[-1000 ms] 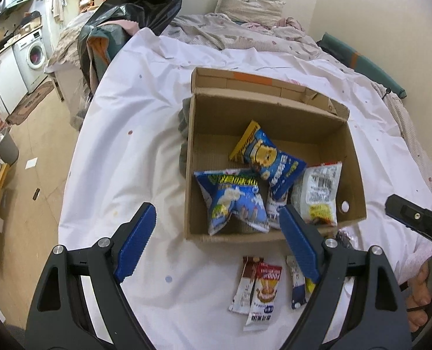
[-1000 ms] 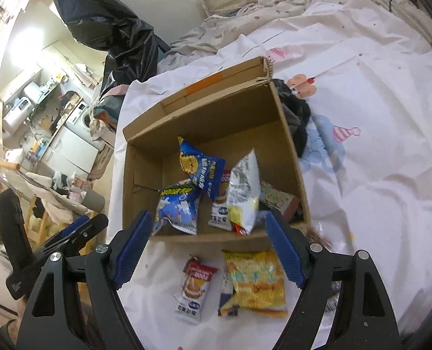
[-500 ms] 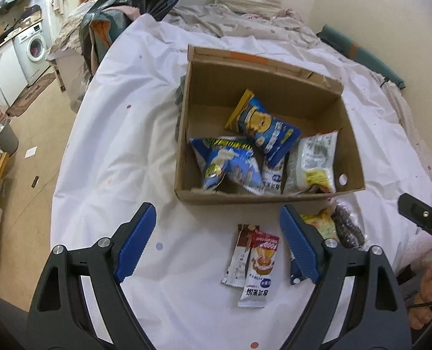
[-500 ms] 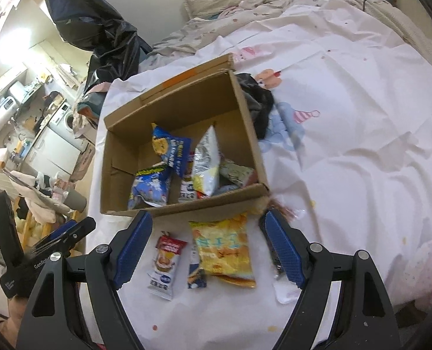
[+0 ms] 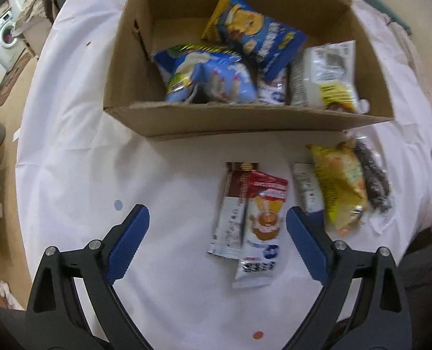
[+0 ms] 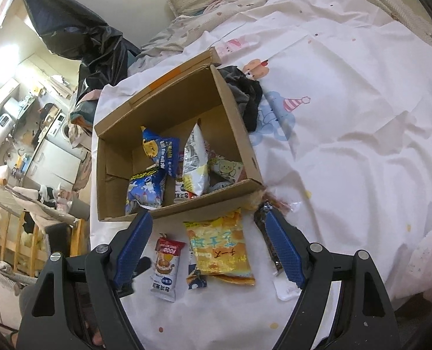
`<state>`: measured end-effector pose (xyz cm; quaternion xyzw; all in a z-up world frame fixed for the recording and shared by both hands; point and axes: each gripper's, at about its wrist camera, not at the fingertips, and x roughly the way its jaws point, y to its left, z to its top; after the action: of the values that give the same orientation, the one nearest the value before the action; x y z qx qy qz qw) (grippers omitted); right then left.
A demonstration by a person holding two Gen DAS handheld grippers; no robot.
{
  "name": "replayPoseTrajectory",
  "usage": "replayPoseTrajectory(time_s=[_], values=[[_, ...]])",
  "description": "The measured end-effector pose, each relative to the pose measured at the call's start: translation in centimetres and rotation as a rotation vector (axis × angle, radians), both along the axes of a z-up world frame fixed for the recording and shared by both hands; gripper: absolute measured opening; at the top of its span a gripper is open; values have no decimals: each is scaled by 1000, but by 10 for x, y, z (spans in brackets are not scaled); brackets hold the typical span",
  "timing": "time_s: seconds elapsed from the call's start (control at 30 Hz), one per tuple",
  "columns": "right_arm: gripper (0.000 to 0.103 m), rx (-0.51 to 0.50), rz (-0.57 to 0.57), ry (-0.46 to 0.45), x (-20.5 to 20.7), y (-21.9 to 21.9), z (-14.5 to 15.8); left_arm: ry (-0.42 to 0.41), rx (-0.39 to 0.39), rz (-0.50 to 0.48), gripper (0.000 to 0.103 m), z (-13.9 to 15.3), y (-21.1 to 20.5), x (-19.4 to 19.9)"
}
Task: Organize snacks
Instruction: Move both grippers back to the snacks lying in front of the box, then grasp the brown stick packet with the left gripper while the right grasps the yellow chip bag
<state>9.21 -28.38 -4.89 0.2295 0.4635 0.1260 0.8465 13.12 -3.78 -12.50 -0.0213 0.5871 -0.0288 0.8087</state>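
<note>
A cardboard box (image 5: 245,122) (image 6: 111,157) on the white sheet holds several snack bags. In front of it lie a red and white packet (image 5: 261,221) (image 6: 166,265), a brown and white stick packet (image 5: 233,204), a yellow bag (image 5: 338,180) (image 6: 220,248), a small blue and white packet (image 5: 306,186) under the yellow bag's edge, and a dark clear-wrapped snack (image 5: 373,175) (image 6: 271,248). My left gripper (image 5: 216,245) is open, low over the red packet. My right gripper (image 6: 208,248) is open above the yellow bag.
A dark cloth (image 6: 245,96) lies against the box's right side. A black plastic bag (image 6: 78,38) stands beyond the bed's far left corner. The bed's edge (image 5: 23,145) drops to the floor on the left. Pillows and bedding (image 6: 204,3) lie at the far end.
Both grippers have drawn back from the box toward the loose packets in front of it. The left gripper has dropped closer to the red packet. Both stay open.
</note>
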Motion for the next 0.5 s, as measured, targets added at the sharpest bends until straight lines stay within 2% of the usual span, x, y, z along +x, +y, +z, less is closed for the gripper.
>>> replayPoseTrajectory(time_s=[0.1, 0.17, 0.3, 0.37, 0.43, 0.5], values=[[82, -7, 9, 2, 0, 3, 0, 29, 19, 20, 77, -10, 4, 6], [82, -13, 12, 7, 0, 5, -1, 71, 3, 31, 62, -20, 6, 10], [82, -10, 13, 17, 1, 4, -3, 118, -8, 7, 59, -35, 0, 13], [82, -8, 9, 23, 2, 2, -4, 129, 11, -22, 49, -40, -7, 14], [82, -5, 4, 30, 3, 1, -6, 136, 13, -43, 44, -42, -13, 15], [82, -4, -1, 41, 3, 0, -7, 138, -6, -69, 27, -41, -19, 17]])
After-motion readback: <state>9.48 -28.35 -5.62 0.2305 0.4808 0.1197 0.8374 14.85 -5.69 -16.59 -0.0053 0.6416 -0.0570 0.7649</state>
